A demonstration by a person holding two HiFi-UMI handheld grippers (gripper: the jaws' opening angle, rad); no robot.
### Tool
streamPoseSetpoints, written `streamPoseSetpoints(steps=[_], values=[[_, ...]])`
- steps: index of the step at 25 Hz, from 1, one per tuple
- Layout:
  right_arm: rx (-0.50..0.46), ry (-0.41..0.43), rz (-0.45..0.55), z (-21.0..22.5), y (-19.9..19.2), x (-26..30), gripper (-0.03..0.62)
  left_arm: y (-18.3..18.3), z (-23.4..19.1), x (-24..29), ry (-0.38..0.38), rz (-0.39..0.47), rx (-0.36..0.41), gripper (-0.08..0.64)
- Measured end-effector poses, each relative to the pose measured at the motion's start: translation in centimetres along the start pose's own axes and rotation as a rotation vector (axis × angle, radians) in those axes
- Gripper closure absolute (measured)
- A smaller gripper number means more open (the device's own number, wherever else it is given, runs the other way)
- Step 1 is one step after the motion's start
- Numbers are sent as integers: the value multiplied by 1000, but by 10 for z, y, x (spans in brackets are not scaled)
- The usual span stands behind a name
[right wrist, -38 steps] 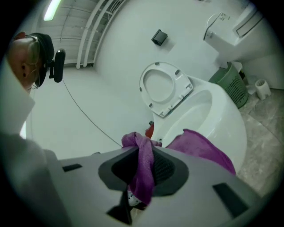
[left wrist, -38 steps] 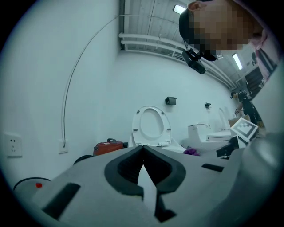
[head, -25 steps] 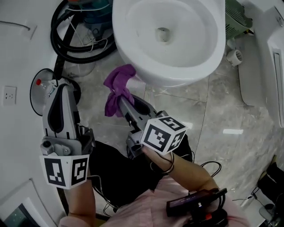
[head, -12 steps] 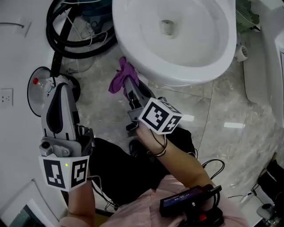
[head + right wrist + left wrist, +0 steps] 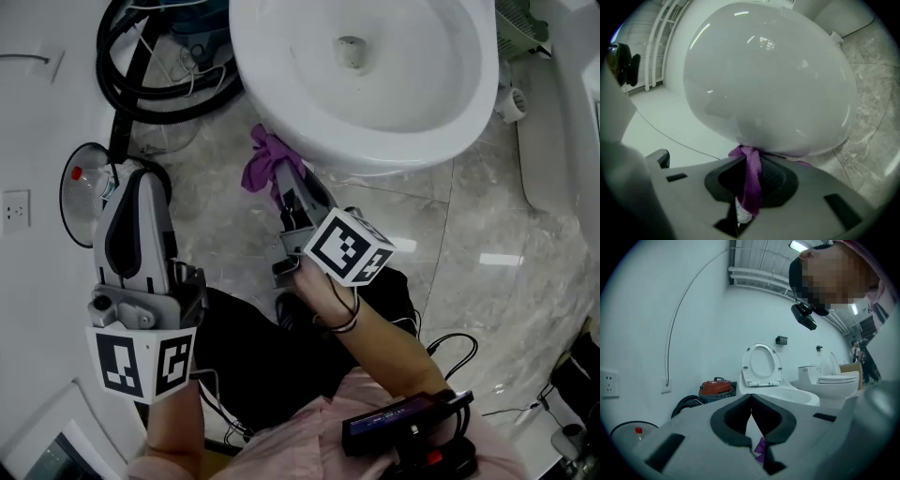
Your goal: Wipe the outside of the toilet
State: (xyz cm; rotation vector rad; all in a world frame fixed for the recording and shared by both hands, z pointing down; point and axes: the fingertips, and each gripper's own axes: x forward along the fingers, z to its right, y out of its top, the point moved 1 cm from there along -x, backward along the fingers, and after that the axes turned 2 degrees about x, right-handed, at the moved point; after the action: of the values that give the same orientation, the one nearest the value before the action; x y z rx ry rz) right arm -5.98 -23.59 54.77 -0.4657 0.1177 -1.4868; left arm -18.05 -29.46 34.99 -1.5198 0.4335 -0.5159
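Nearest you, your left gripper (image 5: 751, 398) hangs with jaws pressed together on nothing, your right gripper (image 5: 749, 164) pinches the purple cloth (image 5: 751, 185) against the toilet (image 5: 768, 79) bowl's underside above glossy marble floor (image 5: 469, 234), and a black hose (image 5: 122, 89) coils by the white wall (image 5: 28, 112) beyond.

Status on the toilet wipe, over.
Right tongs shut on purple cloth, pressed on outside of toilet bowl. Left tongs shut, empty, short of the bowl. Black hose beside bowl, clear of cloth.
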Motion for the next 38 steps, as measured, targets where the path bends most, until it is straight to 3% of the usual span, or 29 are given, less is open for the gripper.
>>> streamPoseSetpoints(steps=[18,38], values=[[96,31,-54,0,23,-48,531,5,45,22,-84,9,5,552],[41,-29,-59,15,58,-91,531,7,83,40,-163,15,9,552]])
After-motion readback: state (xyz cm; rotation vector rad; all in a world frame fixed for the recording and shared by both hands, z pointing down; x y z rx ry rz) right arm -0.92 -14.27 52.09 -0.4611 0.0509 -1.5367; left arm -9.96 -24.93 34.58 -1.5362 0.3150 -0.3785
